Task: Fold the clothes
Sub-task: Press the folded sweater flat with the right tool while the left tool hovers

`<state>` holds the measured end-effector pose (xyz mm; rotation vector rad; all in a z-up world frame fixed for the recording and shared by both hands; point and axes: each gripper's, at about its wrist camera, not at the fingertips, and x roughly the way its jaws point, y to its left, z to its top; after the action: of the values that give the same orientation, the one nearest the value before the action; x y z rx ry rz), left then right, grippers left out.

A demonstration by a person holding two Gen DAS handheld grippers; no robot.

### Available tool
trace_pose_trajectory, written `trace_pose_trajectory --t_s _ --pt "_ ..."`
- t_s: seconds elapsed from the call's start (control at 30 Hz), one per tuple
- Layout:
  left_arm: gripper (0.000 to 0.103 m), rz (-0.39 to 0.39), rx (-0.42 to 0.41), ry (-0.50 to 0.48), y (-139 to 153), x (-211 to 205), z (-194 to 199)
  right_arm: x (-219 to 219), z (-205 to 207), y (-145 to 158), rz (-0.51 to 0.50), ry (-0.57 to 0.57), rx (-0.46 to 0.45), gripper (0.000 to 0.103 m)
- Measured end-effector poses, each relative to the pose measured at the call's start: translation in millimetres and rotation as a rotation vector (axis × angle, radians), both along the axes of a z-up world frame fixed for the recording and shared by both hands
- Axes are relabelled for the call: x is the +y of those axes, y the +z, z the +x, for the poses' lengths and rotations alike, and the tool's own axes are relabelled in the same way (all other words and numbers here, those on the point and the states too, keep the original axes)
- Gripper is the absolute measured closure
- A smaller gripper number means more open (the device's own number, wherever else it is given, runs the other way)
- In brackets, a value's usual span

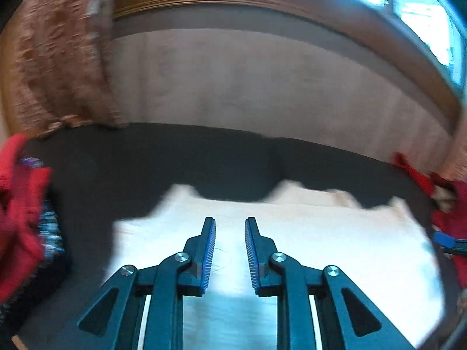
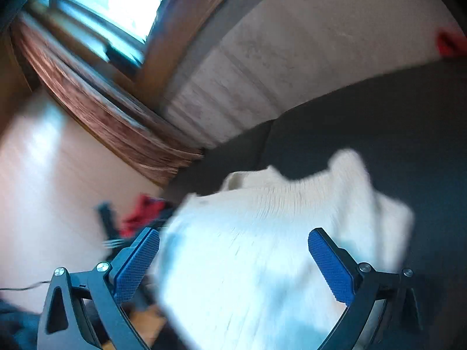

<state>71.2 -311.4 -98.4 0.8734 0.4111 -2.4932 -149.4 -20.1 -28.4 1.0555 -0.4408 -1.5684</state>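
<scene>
**White garment flat on dark surface, both jaws parted above it**

White ribbed garment point(image 1: 292, 233) spread on dark grey surface point(image 1: 204, 160); seen again from right wrist view point(image 2: 262, 248), knit ribs faintly visible, far edge uneven with two raised lobes and a dip between. Both views blurred; garment type not determinable.

Left gripper point(image 1: 230, 224) over the near middle of the garment, jaws narrowly parted, nothing between the blue ribbed pads point(image 1: 210, 250). Contact with cloth not determinable.

Right gripper point(image 2: 233, 242) over the garment's edge, jaws spread wide, empty; left-hand pad point(image 2: 137, 262) past the cloth's border, right-hand pad point(image 2: 329, 265) over white fabric. Seen also at far right edge of left wrist view as a blue tip point(image 1: 443, 240).

Outward: red clothing point(image 1: 17, 210) bunched at left edge with a dark patterned item point(image 1: 52, 230) just beside it; holder or container beneath them not determinable. More red cloth point(image 1: 449, 213) at right edge, near the right gripper's tip; same red heap point(image 2: 143, 213) in right wrist view beside the garment's border, with a dark object point(image 2: 106, 221) next to it, too blurred to identify.

Behind: pale backrest-like panel point(image 1: 248, 87), brown wooden trim point(image 1: 204, 0), bright window point(image 1: 408, 5), patterned brown curtain point(image 1: 58, 58) at left.
</scene>
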Motion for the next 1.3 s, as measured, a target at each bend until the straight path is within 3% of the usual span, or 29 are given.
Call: trace_pose_trajectory --t_s 0.13,0.27,0.47,0.57,0.63,0.8,0.9,1.07,1.13,1.2,1.3 --pt "0.08 -0.007 0.028 -0.207 7 61 -33 58 15 -25 -0.005 0.066 -0.151 0.0" --pt "0.08 -0.007 -0.032 -0.399 -1 117 -72 64 20 -36 -0.016 0.092 -0.169 0.0" --pt "0.08 -0.05 -0.089 -0.581 -15 172 -95 71 26 -52 -0.033 0.128 -0.187 0.0" --pt "0.08 -0.052 -0.126 -0.605 -27 176 -101 63 23 -52 -0.03 0.152 -0.159 0.0" --pt "0.079 -0.016 -0.126 -0.602 -33 172 -103 47 23 -50 0.049 0.197 -0.114 0.0" --pt "0.078 0.086 -0.102 -0.592 -43 156 -104 27 40 -37 0.1 0.403 -0.092 0.0" --pt "0.078 0.076 -0.109 -0.594 -44 158 -104 28 53 -29 0.072 0.513 -0.105 0.0" --pt "0.078 0.079 -0.113 -0.601 -44 157 -104 7 45 -38 0.112 0.54 -0.112 0.0" --pt "0.078 0.073 -0.118 -0.611 -44 158 -105 -9 46 -51 0.165 0.615 -0.146 0.0" --pt "0.077 0.061 -0.126 -0.628 -44 161 -104 -16 61 -48 0.224 0.789 -0.168 0.0" --pt "0.077 0.061 -0.126 -0.645 -45 168 -103 -8 74 -45 0.38 0.924 -0.104 0.0"
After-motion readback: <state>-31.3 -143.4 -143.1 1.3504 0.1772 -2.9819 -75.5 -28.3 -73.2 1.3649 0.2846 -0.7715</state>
